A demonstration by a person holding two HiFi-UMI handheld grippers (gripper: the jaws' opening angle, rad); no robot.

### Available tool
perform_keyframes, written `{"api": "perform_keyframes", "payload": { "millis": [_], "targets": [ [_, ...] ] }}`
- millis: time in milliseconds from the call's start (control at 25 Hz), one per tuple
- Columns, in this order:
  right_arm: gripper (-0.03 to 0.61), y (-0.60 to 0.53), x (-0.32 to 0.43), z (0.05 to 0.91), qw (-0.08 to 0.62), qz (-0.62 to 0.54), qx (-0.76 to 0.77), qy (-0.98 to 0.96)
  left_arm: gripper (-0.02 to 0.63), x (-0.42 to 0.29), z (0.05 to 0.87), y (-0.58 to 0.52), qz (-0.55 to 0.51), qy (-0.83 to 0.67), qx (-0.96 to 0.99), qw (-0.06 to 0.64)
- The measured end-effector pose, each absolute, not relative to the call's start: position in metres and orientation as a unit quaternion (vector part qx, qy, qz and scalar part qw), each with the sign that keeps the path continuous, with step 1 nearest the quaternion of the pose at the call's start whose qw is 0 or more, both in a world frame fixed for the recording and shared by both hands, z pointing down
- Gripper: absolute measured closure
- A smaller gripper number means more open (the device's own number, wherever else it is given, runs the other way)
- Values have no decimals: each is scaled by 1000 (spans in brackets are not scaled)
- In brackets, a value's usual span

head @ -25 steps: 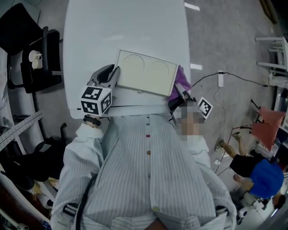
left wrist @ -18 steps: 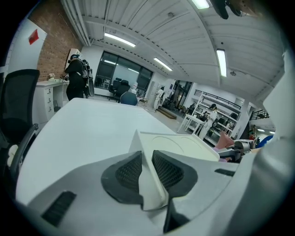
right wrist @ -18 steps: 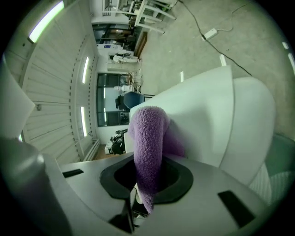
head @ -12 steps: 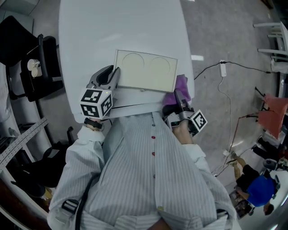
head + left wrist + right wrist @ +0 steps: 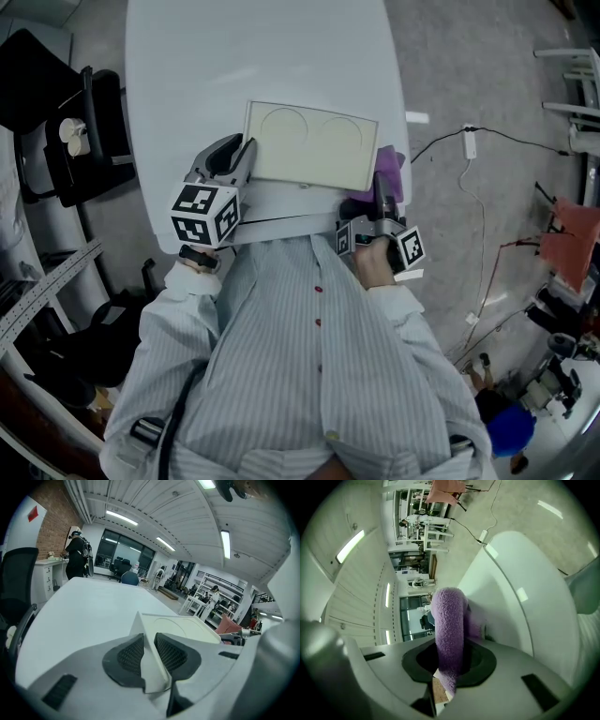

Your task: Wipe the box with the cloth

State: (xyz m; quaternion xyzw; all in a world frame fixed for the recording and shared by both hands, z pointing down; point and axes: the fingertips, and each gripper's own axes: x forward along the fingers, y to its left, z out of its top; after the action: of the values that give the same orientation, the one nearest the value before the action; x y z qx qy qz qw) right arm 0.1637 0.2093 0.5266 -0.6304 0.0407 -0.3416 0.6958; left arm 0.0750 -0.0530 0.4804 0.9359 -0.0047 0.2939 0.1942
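White table (image 5: 234, 56), flat cream box (image 5: 314, 145) near its front edge

Box (image 5: 314, 148) lay on table (image 5: 262, 56), close to its near edge. Left gripper (image 5: 244, 155) sat at box's left end, clamped on that edge. Cloth (image 5: 393, 171), pinched in right gripper (image 5: 382, 192), was at box's right end, by table's right edge.

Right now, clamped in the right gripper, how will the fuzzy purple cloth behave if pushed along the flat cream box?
Likely floppy: the fuzzy purple cloth bends over in a soft arc beyond the right gripper, so it should fold, not push stiffly. Probably light and grippy, judging by its fleecy pile; expect drag on the flat cream box.
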Motion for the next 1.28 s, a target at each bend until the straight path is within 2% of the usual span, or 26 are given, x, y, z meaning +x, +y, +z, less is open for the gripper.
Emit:
{"api": "perform_keyframes", "payload": {
  "millis": [240, 640, 1040, 1280],
  "targets": [
    [517, 204, 218, 519, 689, -320, -643, 100, 512, 85, 480, -44, 290, -6, 933, 215],
    [517, 162, 296, 509, 618, -369, -665, 201, 483, 94, 478, -30, 282, -13, 925, 252],
    [517, 179, 253, 516, 631, -351, -679, 133, 483, 90, 479, -33, 276, -13, 927, 254],
    [517, 166, 226, 515, 555, -393, -712, 177, 483, 94, 479, -31, 277, -6, 927, 254]
  ]
}}
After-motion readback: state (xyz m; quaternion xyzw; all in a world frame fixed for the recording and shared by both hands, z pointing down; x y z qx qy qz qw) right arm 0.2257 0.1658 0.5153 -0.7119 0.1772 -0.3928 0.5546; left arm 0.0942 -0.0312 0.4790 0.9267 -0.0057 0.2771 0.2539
